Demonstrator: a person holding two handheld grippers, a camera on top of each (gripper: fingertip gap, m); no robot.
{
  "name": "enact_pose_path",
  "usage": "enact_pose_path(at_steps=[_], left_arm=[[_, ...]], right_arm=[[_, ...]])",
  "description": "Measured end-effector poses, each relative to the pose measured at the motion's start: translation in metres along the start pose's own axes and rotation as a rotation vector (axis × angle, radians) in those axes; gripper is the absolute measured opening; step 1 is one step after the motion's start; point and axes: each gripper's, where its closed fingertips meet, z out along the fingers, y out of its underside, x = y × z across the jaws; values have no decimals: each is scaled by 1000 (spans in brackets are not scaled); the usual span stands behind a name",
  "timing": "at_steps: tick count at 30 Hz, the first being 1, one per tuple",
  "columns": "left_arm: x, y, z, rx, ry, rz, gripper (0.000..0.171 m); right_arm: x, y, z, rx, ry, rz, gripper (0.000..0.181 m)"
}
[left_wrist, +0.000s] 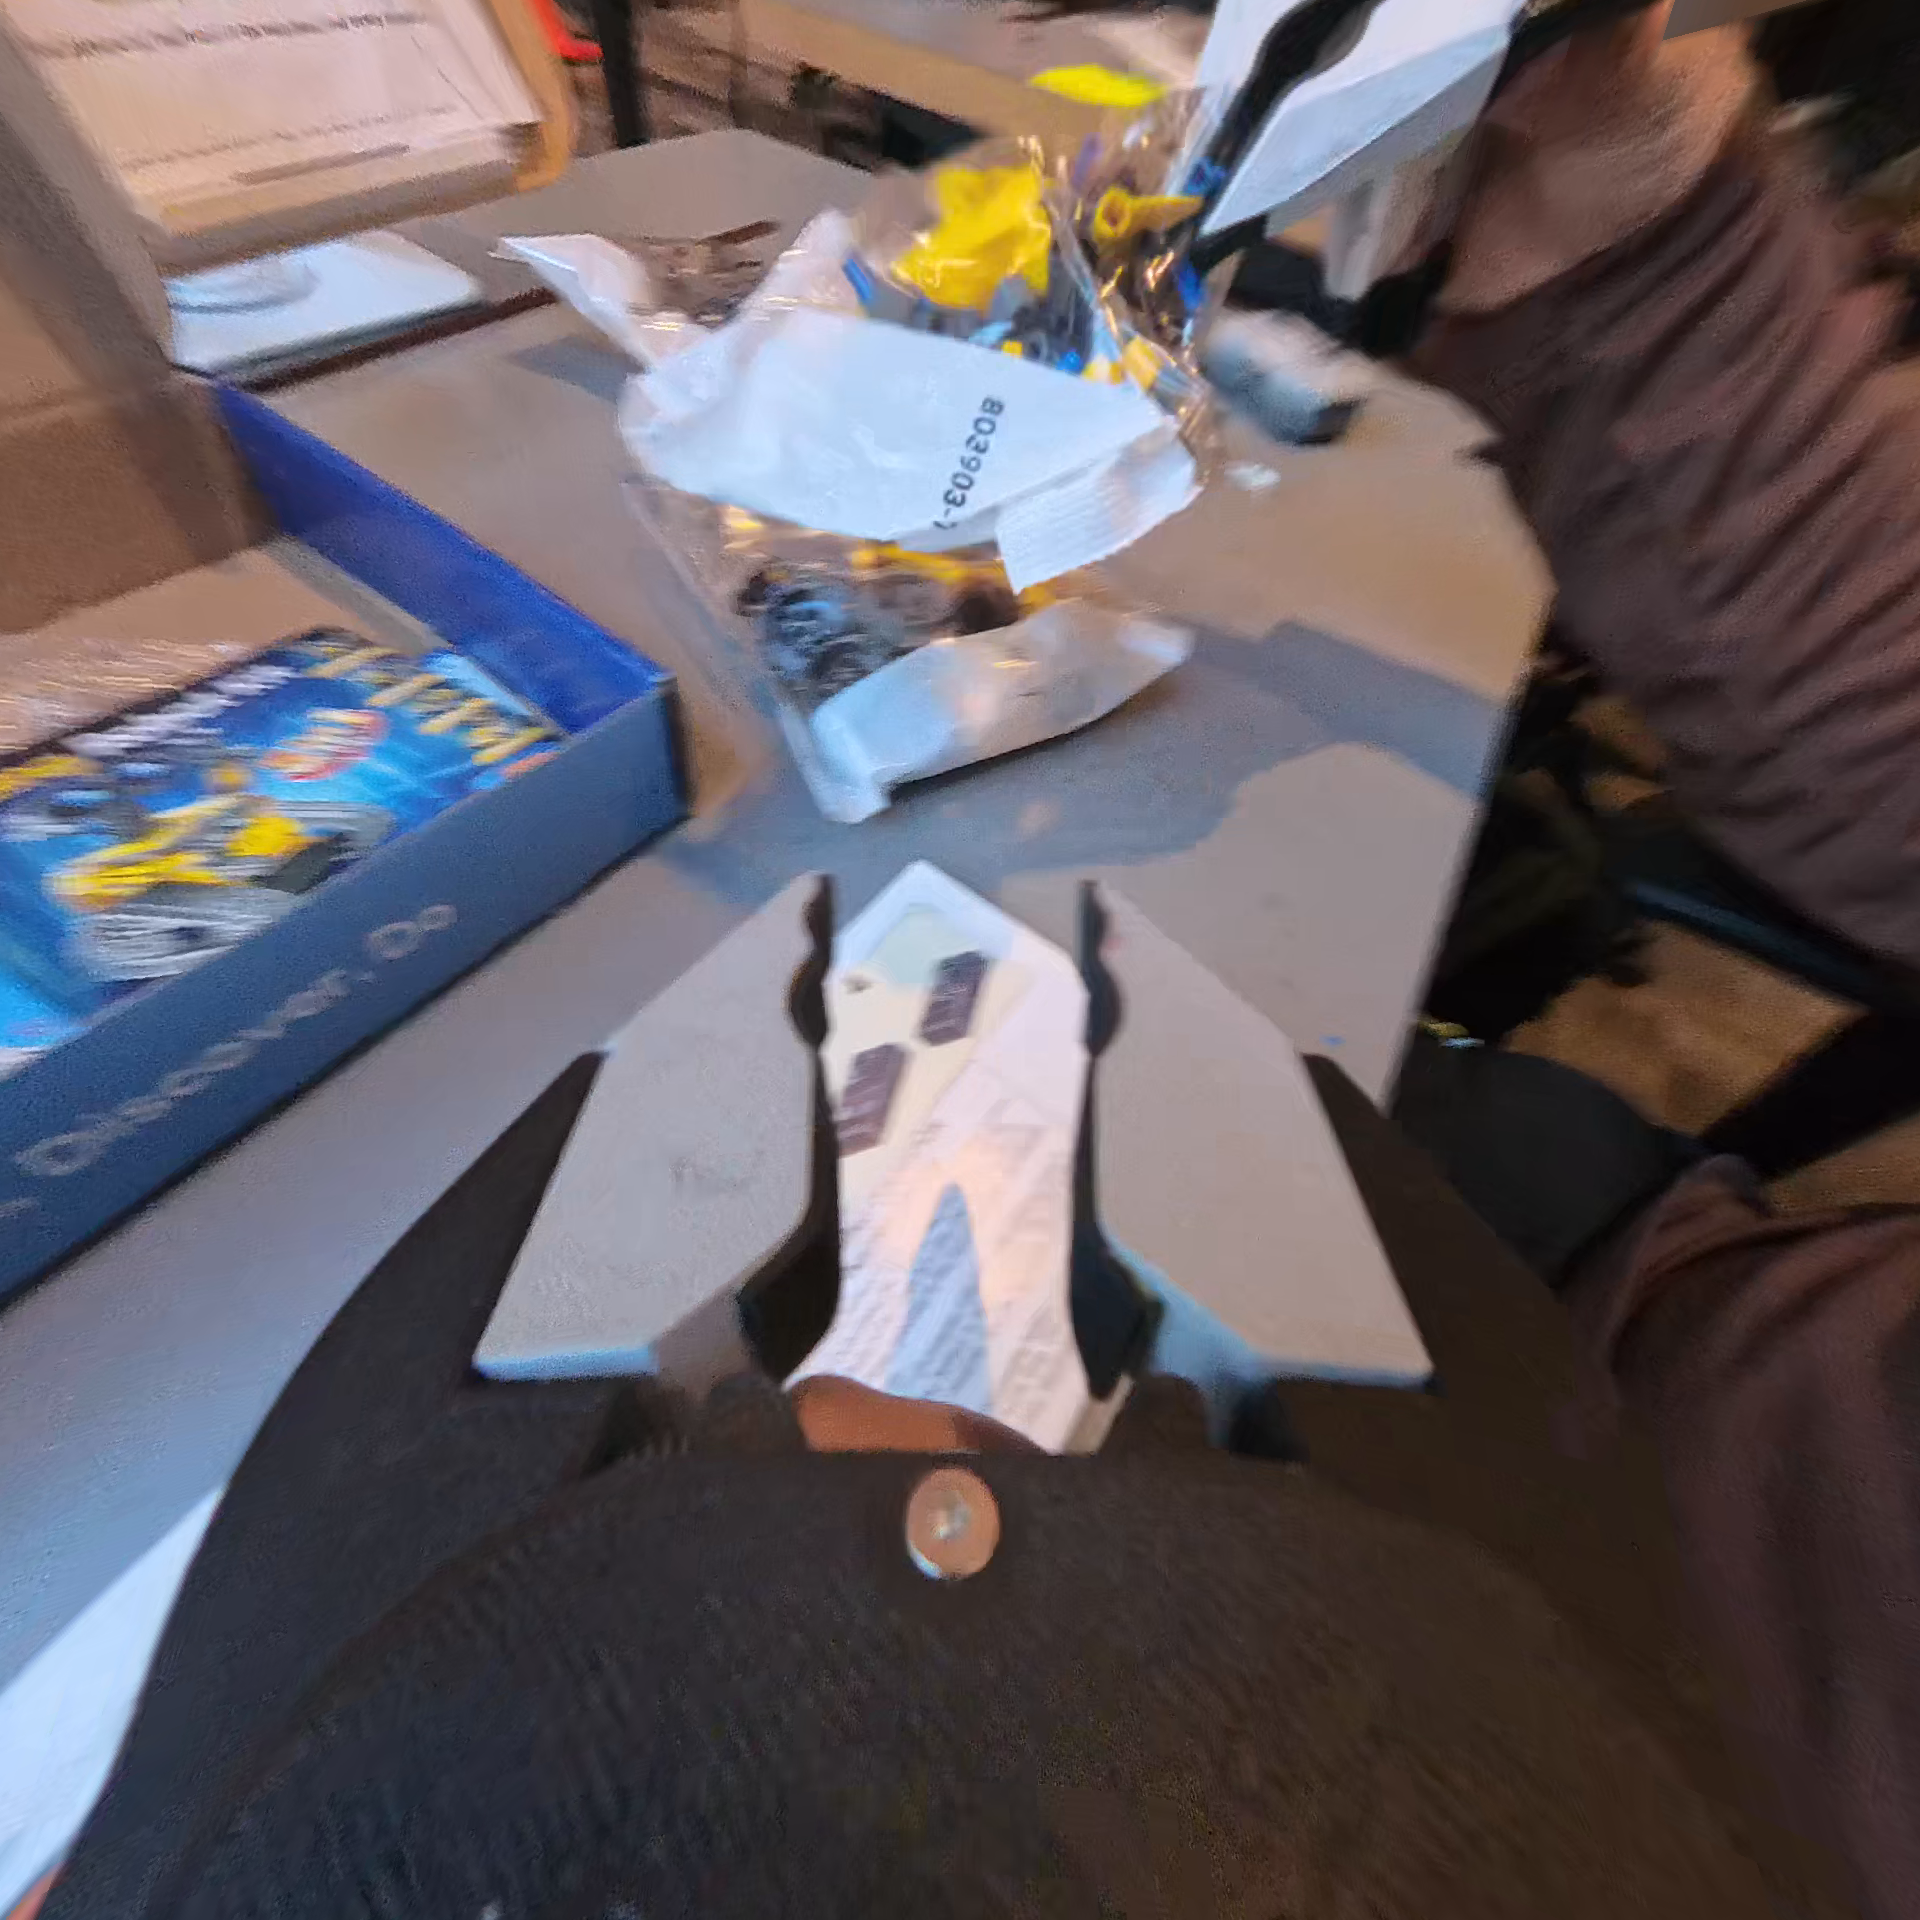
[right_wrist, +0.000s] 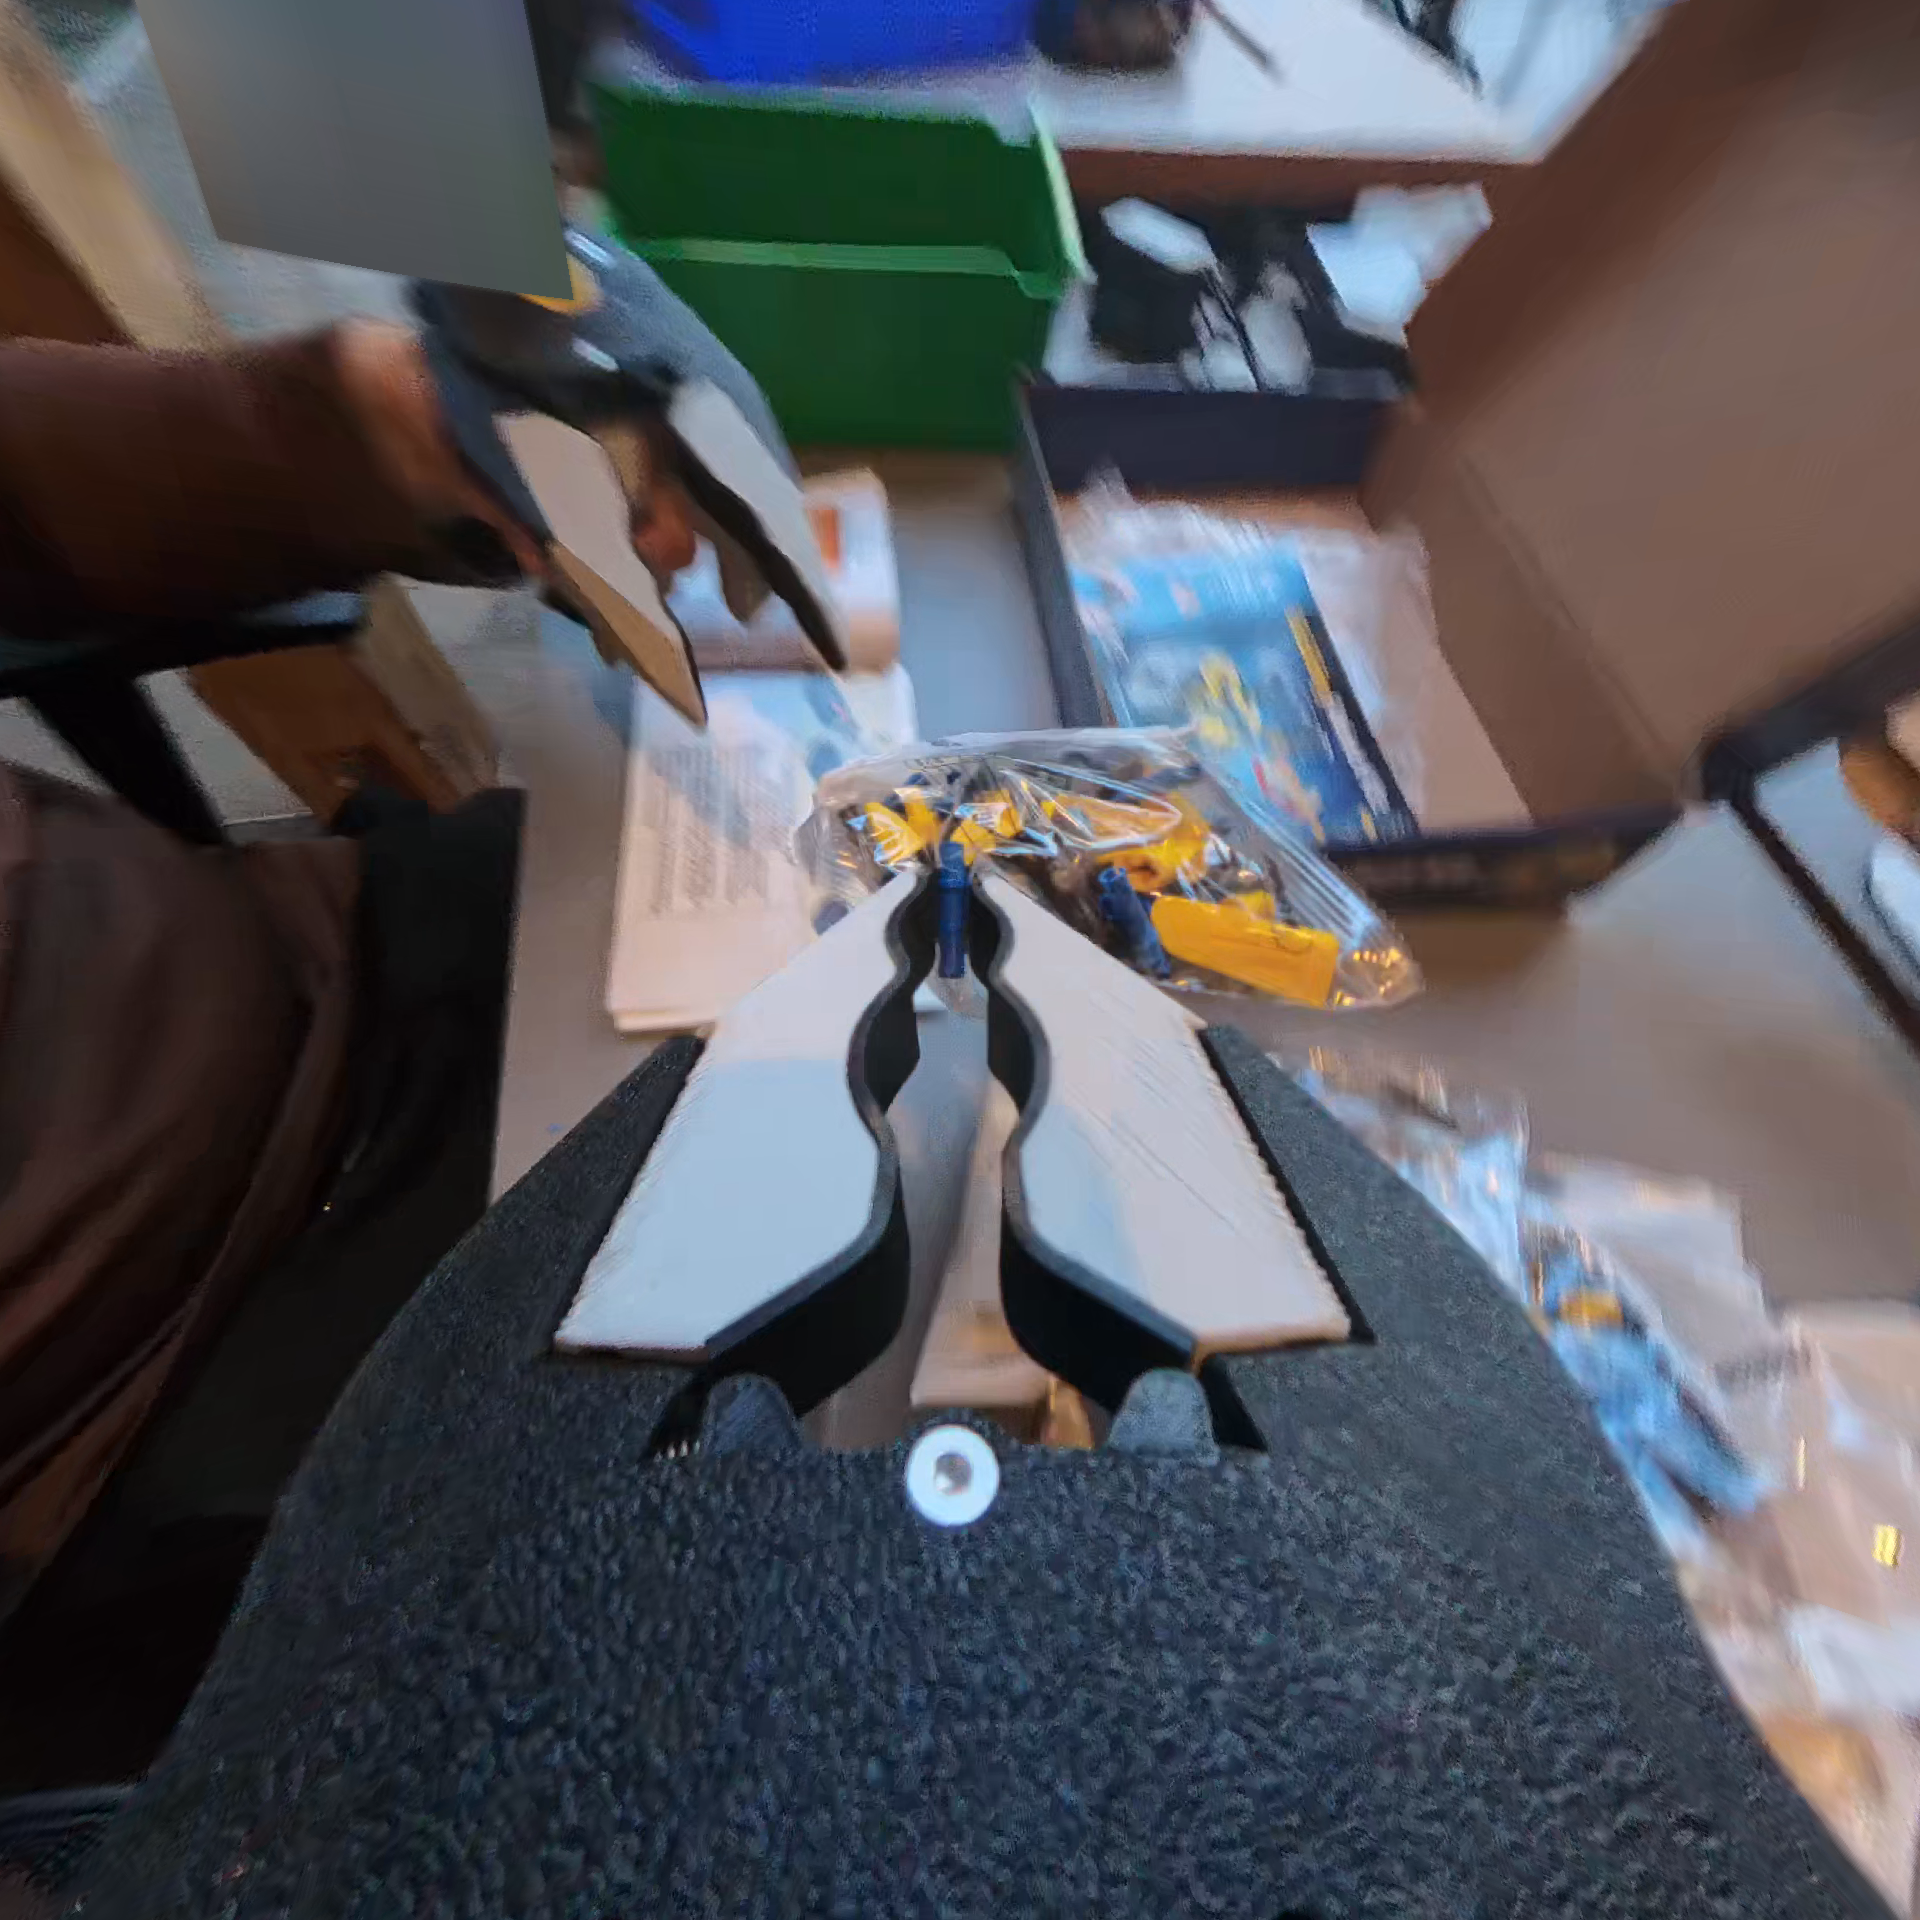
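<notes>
Clear bag of yellow and blue parts (right_wrist: 1195, 862) is pinched at one edge by the right gripper (right_wrist: 951, 894) and lifted off the grey table (left_wrist: 1299, 644).

In the right wrist view the bag is seen at 12 o'clock from the tongs, which are pressed nearly together on its film, a blue piece caught just between the tips; whether the bag is opened cannot be told. The left gripper (left_wrist: 956, 888) is held with its tongs spread and nothing gripped, a white printed sheet (left_wrist: 956, 1143) showing through the gap. In the left wrist view a crumpled white packet (left_wrist: 883, 436) is seen at 12 o'clock, the blue box (left_wrist: 343, 831) at 9 o'clock, both resting on the table.
</notes>
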Motion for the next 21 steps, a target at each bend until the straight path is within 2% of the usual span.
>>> enact_pose_path(at_steps=[1,3,5,6,8,10,11,12,14,19,20,21], left_arm=[[13,-5,-2,27,99,-61,64],[47,-32,-17,171,392,-265,79],[72,-57,-41,302,702,-461,72],[75,-59,-43,313,765,-509,71],[75,-58,-37,318,759,-535,73],[82,-64,-42,357,803,-540,59],[79,-64,-37,355,761,-540,57],[73,-60,-32,353,694,-516,37],[67,-54,-28,351,629,-472,18],[45,-53,-18,418,454,-488,14],[40,-56,-19,455,431,-512,13],[34,-59,-21,498,413,-540,13]], right_arm=[[-15,-15,-2,46,-36,-67,4],[-46,-41,-9,143,-98,-215,4],[-71,-55,-15,192,-160,-290,4],[-83,-59,-16,204,-205,-314,5],[-103,-60,-16,202,-264,-364,4],[-111,-54,-8,136,-275,-389,5],[-112,-50,-4,106,-275,-392,5],[-111,-48,-2,89,-271,-386,5],[-100,-45,0,60,-228,-349,6],[-47,-31,8,-34,-47,-140,6],[-35,-31,7,-26,-11,-79,10],[-30,-32,6,-9,-16,-9,30]])
